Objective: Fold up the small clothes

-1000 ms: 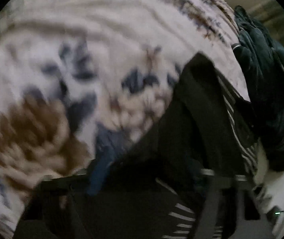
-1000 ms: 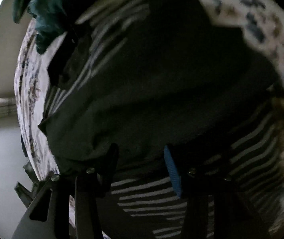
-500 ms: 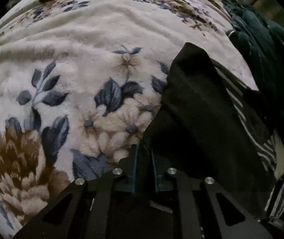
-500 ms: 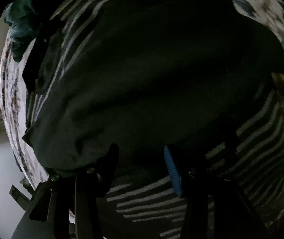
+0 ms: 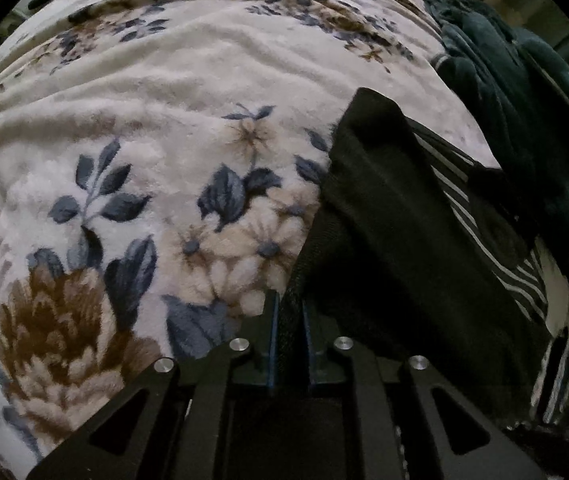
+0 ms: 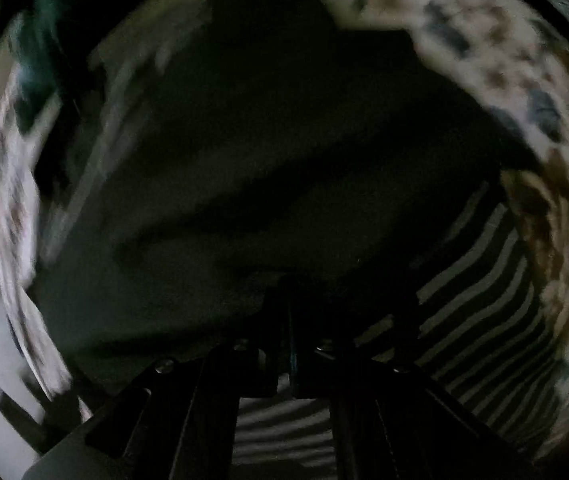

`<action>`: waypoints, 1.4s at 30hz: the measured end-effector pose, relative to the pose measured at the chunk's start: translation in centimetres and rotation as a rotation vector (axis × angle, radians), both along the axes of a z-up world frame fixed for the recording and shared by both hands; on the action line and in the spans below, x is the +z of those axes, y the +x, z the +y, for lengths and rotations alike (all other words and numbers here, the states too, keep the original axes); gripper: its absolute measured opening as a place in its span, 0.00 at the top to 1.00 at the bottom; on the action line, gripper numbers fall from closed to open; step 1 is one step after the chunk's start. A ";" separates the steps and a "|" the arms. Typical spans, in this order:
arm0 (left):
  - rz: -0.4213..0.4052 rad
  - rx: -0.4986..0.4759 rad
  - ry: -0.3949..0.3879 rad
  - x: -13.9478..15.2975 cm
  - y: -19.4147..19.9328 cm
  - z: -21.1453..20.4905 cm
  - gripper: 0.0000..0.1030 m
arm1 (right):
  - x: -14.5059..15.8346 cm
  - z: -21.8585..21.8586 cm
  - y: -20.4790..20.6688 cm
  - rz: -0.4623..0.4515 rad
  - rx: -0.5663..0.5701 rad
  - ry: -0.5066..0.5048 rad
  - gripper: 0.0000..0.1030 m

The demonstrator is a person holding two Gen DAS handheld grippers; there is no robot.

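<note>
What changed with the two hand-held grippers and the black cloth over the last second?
Both closed. The left hand-held gripper pinched the black garment's edge; the right hand-held gripper has just snapped shut at the same garment, its grip too dark to confirm. The floral blanket and striped garment stayed put.

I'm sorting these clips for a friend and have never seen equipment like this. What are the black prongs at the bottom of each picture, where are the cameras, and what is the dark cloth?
There is no robot here: a person holds a two-finger gripper in each hand, each carrying a wide-angle camera that looks along its fingers.

In the left-hand view, the left gripper is shut on an edge of a black garment. This lies on a striped cloth, spread over a floral blanket. A dark green bundle sits behind.

The right-hand view is blurred and dark. The right gripper has just closed at the black garment's near edge; whether it grips fabric is unclear.
</note>
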State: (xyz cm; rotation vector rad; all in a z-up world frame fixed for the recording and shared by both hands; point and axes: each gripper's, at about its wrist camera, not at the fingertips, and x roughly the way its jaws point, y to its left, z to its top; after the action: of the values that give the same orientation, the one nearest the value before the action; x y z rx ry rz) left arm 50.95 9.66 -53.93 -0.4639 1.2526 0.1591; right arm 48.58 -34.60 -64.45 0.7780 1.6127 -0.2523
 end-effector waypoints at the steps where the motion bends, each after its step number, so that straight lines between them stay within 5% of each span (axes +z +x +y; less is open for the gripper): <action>1: 0.000 -0.019 0.010 1.0 -0.4 -0.1 0.87 | 0.3 -0.2 0.1 0.004 0.014 0.023 0.96; 3: 0.008 -0.040 0.051 2.4 -0.6 -0.4 0.76 | 2.1 -0.7 0.6 -0.033 0.058 0.002 0.82; 5: -0.031 -0.049 0.067 4.1 -0.7 -0.7 0.63 | 4.8 -1.2 1.6 -0.107 0.093 -0.042 0.57; 7: -0.075 -0.085 0.097 5.1 0.8 -1.3 0.47 | 6.7 -1.3 3.5 -0.175 0.168 -0.102 0.57; 10: -0.098 -0.146 0.139 4.4 4.8 -2.4 0.47 | 7.1 -0.6 7.8 -0.226 0.344 -0.211 0.57; 15: -0.008 -0.267 0.211 -0.8 11.5 -4.2 0.47 | 2.4 2.3 13.6 -0.173 0.729 -0.320 0.56; 16: 0.002 -0.280 0.220 -1.4 12.0 -4.3 0.47 | 2.0 2.4 13.6 -0.165 0.774 -0.332 0.59; 18: 0.016 -0.304 0.237 -2.5 13.0 -4.3 0.44 | 2.3 2.5 14.0 -0.199 0.816 -0.398 0.91; 19: 0.014 -0.305 0.240 -2.7 13.4 -4.2 0.44 | 2.7 2.1 14.3 -0.215 0.806 -0.404 0.97; 24: 0.003 -0.284 0.251 -3.0 14.4 -3.8 0.43 | 4.2 -0.9 16.0 -0.277 0.671 -0.430 1.00; 27: 0.005 -0.265 0.238 -2.6 14.1 -3.5 0.43 | 4.0 -2.5 16.7 -0.254 0.595 -0.308 1.00; 30: -0.025 -0.258 0.224 -0.7 12.5 -3.5 0.44 | 4.8 -4.2 16.4 -0.246 0.568 -0.192 0.76; 31: -0.038 -0.264 0.218 -0.1 12.1 -3.5 0.44 | 5.2 -4.1 16.2 -0.258 0.596 -0.208 0.54; 32: -0.047 -0.270 0.225 0.4 11.7 -3.7 0.44 | 5.3 -3.8 15.7 -0.256 0.640 -0.225 0.46; 34: -0.051 -0.279 0.222 0.7 11.4 -3.8 0.44 | 4.4 -3.5 15.5 -0.212 0.730 -0.224 0.45; 36: -0.036 -0.289 0.236 0.1 11.4 -4.3 0.44 | 3.2 -3.0 15.1 -0.169 0.801 -0.228 0.48; 38: -0.013 -0.309 0.257 -0.9 11.8 -4.8 0.44 | 2.4 -2.2 14.1 -0.169 0.877 -0.276 0.97; 42: 0.013 -0.328 0.269 -2.6 12.6 -4.5 0.44 | 4.7 -1.4 13.4 -0.284 0.885 -0.380 0.98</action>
State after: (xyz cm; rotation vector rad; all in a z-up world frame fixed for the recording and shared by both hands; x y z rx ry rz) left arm 63.51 5.13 -56.50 -0.0228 1.2806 0.0509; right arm 61.98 -35.96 -59.77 -0.2158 1.4311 0.1853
